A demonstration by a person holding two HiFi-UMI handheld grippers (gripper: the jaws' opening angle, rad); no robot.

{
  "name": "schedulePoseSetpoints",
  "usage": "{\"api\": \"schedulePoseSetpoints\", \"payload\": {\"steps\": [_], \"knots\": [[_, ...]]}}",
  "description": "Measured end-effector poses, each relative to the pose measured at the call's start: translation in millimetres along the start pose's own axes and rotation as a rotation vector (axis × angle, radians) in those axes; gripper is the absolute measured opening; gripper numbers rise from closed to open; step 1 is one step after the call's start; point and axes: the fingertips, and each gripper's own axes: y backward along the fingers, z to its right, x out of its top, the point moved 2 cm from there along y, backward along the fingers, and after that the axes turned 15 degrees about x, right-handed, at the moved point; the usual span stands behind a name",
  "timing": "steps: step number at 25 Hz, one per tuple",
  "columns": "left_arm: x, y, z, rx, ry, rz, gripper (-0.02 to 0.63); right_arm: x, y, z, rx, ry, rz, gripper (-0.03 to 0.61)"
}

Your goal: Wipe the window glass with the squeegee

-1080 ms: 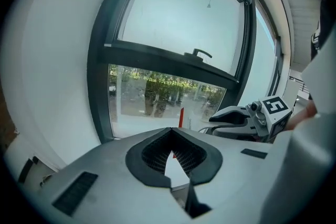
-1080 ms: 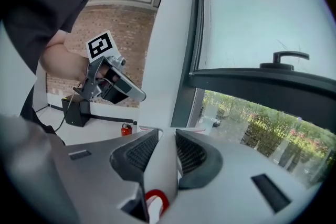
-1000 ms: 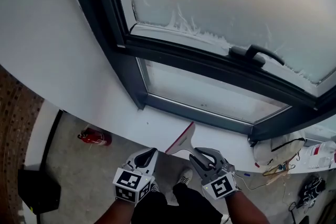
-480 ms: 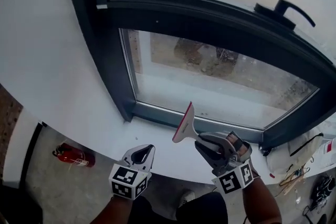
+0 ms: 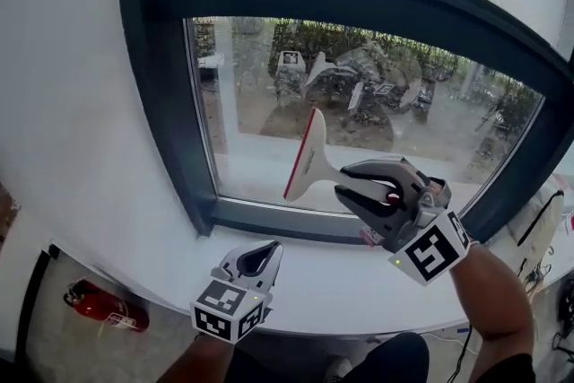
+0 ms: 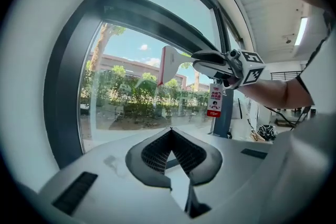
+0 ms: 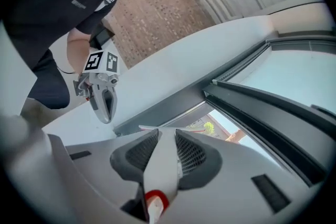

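Right gripper (image 5: 342,194) clamped on squeegee (image 5: 305,159) handle. Blade stands near upright in front of the lower-left part of the glass (image 5: 430,117); contact unclear. Left gripper (image 5: 272,248) has jaws together, nothing held, low over sill (image 5: 332,287), apart from squeegee.

The right claw (image 7: 167,138) grips the squeegee (image 7: 161,170) by its handle.

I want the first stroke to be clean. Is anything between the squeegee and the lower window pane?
Nothing visible does. The right gripper holds the squeegee by its handle, blade upright before the window glass, with no object between them. The left gripper is low over the sill, shut and empty, clear of the pane.
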Motion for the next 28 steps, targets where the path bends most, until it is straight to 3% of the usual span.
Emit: {"api": "schedulePoseSetpoints", "payload": {"steps": [6,9,11,15,17,20,28], "knots": [[-13.0,9.7,-8.4,0.003,0.031,0.041,0.000,1.2,-20.5,-3.6,-0.087,0.105,-0.063,0.092],[-22.0,15.2,-9.6,-0.002,0.023,0.023,0.000,-7.1,-28.1,5.4,-0.192,0.097,-0.087,0.092],[-21.6,18.7,-8.2,-0.008,0.017,0.019,0.000,-14.6,-12.2,32.1,-0.338,-0.030,-0.048,0.092],[-17.8,25.6,-4.6,-0.005,-0.005,0.009,0.000,-47.3,53.2,88.2,-0.718,-0.527,0.162,0.092],[-16.8,28.7,-0.1,-0.004,-0.016,0.009,0.000,-60.5,81.9,100.4,-0.881,-0.660,0.250,0.092],[-16.4,30.3,11.8,-0.020,-0.038,0.017,0.000,-56.8,104.0,119.4,-0.998,-0.667,0.287,0.092],[-31.5,39.3,27.6,-0.048,-0.064,-0.013,0.000,-45.2,108.6,153.6,-1.071,-0.701,0.310,0.092]]}}
